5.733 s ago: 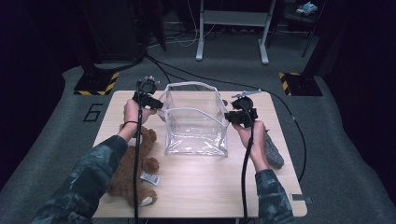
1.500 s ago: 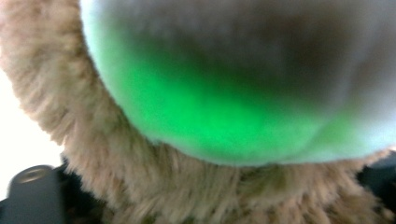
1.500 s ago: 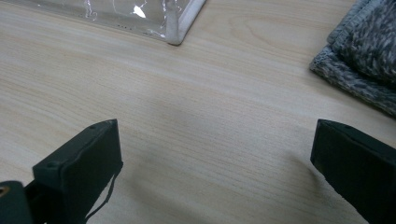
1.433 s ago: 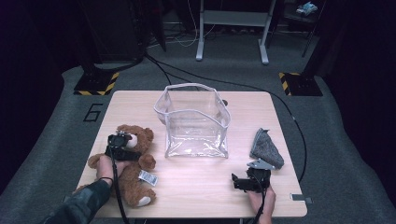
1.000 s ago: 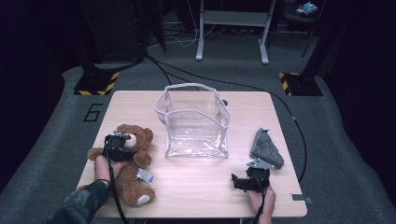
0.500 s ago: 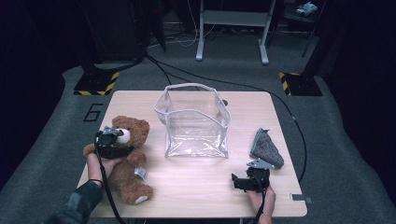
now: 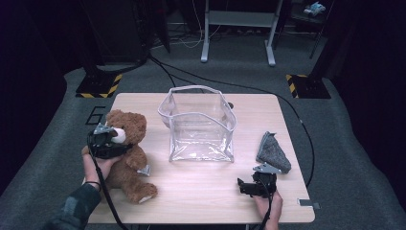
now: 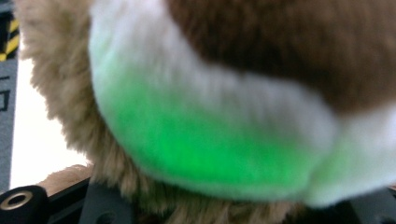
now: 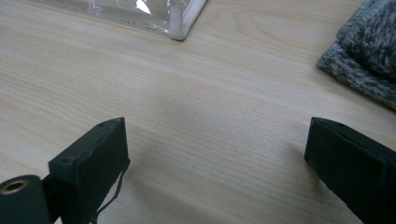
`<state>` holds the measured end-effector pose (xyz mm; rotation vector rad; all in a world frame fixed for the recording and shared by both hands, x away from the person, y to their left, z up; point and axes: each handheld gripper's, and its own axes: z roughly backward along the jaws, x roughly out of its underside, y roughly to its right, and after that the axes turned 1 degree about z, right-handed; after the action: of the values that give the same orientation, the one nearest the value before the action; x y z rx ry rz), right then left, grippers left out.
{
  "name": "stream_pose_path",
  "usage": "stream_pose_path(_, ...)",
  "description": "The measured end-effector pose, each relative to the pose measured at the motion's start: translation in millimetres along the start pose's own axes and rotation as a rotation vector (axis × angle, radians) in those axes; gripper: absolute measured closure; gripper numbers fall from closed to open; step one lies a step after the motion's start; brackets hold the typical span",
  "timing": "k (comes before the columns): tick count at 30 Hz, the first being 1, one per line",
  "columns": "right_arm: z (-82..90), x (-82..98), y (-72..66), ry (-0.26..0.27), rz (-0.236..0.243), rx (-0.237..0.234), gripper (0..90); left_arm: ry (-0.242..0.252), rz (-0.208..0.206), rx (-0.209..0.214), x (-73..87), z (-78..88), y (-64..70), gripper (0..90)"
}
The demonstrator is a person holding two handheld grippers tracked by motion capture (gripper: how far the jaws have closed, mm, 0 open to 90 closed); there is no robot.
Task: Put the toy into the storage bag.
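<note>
A brown teddy bear [image 7: 128, 158] sits half raised at the table's left, its feet on the wood. My left gripper [image 7: 116, 140] is shut on its head at the white muzzle [image 8: 210, 154], which glows green and crowds the left gripper view; the jaws are mostly hidden under the fur. A clear plastic bag [image 7: 201, 125] stands open at the middle of the table. My right gripper [image 7: 245, 187] rests low near the front right edge. It is open, its jaws [image 9: 224, 163] wide apart over bare wood, with nothing between them.
A folded grey cloth [image 7: 273, 152] lies right of the bag, just beyond the right gripper, and its edge [image 9: 364, 51] shows in the right gripper view. The wooden table [image 7: 201, 191] has bare room in front of the bag. Cables trail off both grippers.
The left gripper has risen and moved toward the table's back with the bear's head in it, lifting the bear from lying to half upright. The right gripper has stayed put.
</note>
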<state>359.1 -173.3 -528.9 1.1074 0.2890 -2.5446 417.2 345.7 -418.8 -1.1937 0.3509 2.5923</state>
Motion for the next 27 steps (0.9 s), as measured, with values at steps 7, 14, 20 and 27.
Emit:
stream_pose_path(7,-0.1,0.1,-0.1,0.001,0.001,0.001,5.5,0.045,0.003,-0.001,-10.3,9.1,-2.1,44.2)
stream_pose_path(14,-0.1,0.1,-0.1,0.001,0.001,0.001,5.5,0.097,-0.003,0.000,-27.6,20.6,-0.4,44.2)
stream_pose_path(20,-0.1,0.0,-0.2,0.000,0.001,0.002,5.5,0.137,-0.016,0.001,-40.5,29.6,0.8,44.1)
stream_pose_path(27,0.1,0.1,-0.7,-0.003,0.000,0.006,5.6,0.175,-0.032,-0.003,-60.6,39.5,4.4,44.0)
